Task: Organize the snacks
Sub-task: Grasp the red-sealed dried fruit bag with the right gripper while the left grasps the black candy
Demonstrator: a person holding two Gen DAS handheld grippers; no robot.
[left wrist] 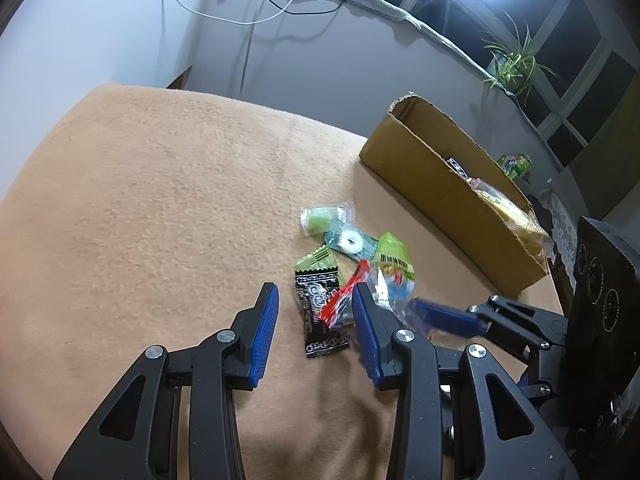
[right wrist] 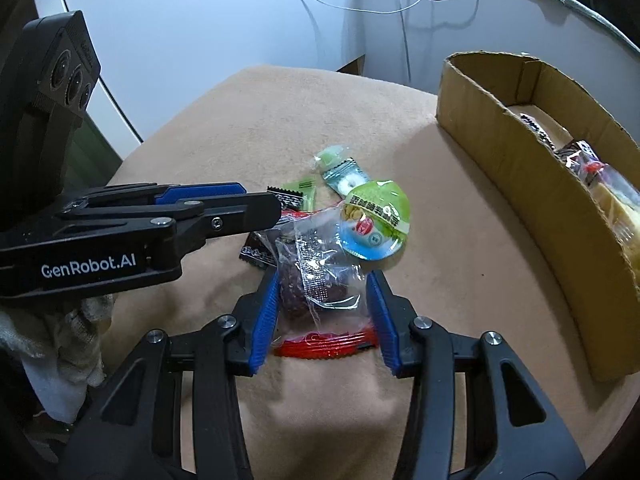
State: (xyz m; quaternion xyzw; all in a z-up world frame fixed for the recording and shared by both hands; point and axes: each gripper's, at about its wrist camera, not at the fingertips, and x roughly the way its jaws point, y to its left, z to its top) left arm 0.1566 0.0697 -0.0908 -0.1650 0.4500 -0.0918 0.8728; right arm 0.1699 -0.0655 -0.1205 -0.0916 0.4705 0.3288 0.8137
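One clear packet (right wrist: 316, 280) with a dark cake sits between my right claw (right wrist: 326, 280), spread and unclenched; light, crinkly, slippery (pinch the padded middle). Left claw (left wrist: 316, 300) gapes nearby.

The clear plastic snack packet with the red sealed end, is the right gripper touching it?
Cannot tell. In the right wrist view the right gripper straddles the clear red-ended snack packet, with crinkled film reaching both blue pads, but neither view shows contact or a gap plainly.

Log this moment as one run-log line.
right gripper: jaws open around clear red-ended snack packet | left gripper: open over black packet | cardboard box: partly filled | pile remains on blanket
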